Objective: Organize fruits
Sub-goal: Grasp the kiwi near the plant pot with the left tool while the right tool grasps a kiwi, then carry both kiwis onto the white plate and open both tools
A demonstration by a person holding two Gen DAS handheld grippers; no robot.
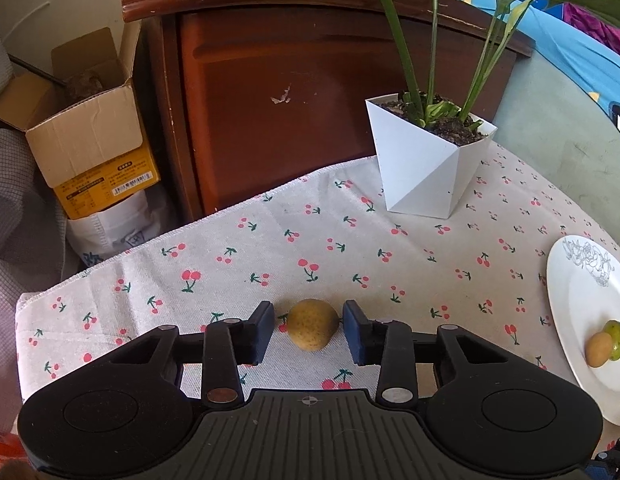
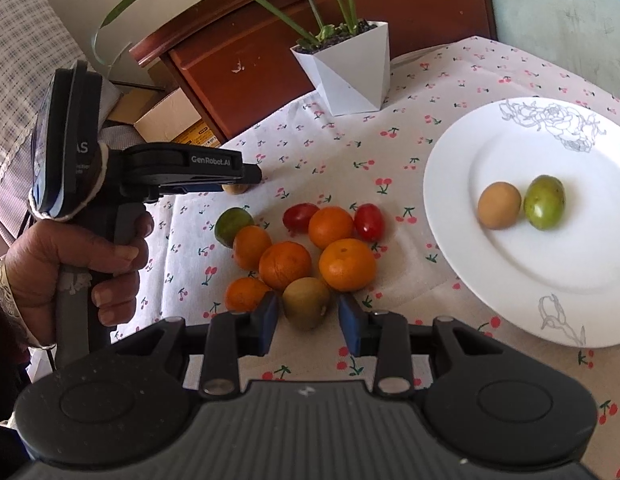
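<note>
My left gripper (image 1: 308, 326) is open around a small tan-yellow round fruit (image 1: 312, 324) on the cherry-print cloth, with a gap on each side. My right gripper (image 2: 307, 314) is open around an olive-brown fruit (image 2: 306, 302) at the near edge of a pile of several oranges (image 2: 285, 265), two red fruits (image 2: 368, 221) and a green one (image 2: 232, 226). The white plate (image 2: 522, 272) at right holds a tan fruit (image 2: 498, 205) and a green fruit (image 2: 544, 201). The left gripper (image 2: 251, 179) also shows in the right wrist view, held in a hand.
A white faceted plant pot (image 1: 424, 160) stands at the cloth's far edge, also in the right wrist view (image 2: 348, 76). Behind it is a dark wooden cabinet (image 1: 269, 100). A cardboard box (image 1: 89, 140) sits on the floor at left, past the table edge.
</note>
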